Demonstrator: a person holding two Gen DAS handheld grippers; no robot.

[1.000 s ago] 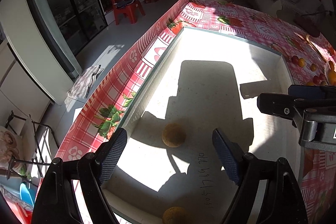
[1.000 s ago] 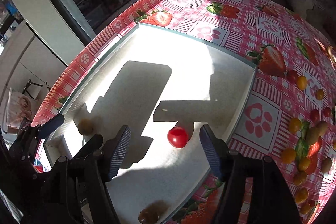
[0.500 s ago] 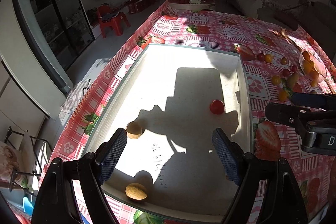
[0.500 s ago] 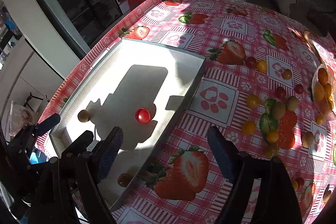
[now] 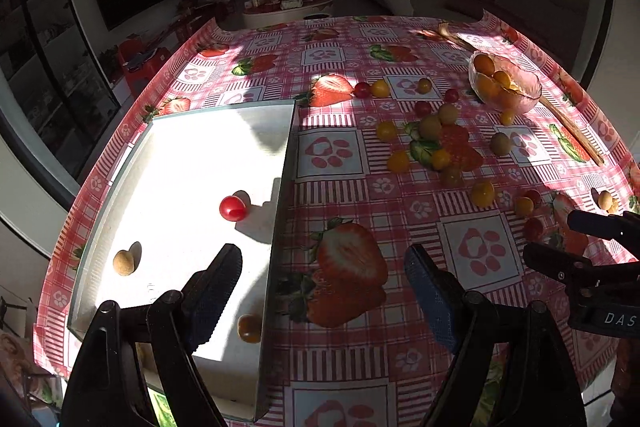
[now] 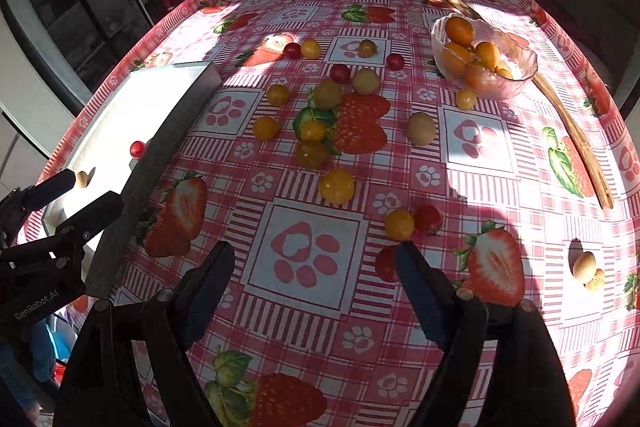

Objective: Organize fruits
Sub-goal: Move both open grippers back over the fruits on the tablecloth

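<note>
Right gripper [image 6: 316, 283]: jaws spread wide, nothing between them, angled down over the tablecloth [image 6: 312, 331]. Nearest loose fruit: a yellow tomato [image 6: 399, 224] and red tomato [image 6: 428, 219], touching, just ahead of the right-hand finger and slightly right of the jaw line; another red one [image 6: 385, 263] lies half hidden behind that finger. Left gripper [image 5: 324, 287]: jaws likewise spread and empty, straddling the right wall of the white tray [image 5: 280, 211], farther from the scatter; the right hand judged the nearer for the next pick. Tray contents: one red tomato [image 5: 233, 208], one tan round fruit [image 5: 123, 263], one orange-brown fruit [image 5: 249, 327]. Remaining stock: small, round, glossy pieces in yellow, red and dull green, strewn mid-table, no long axis to align with. Beyond them, a glass bowl [image 6: 516, 83] of orange fruit.
</note>
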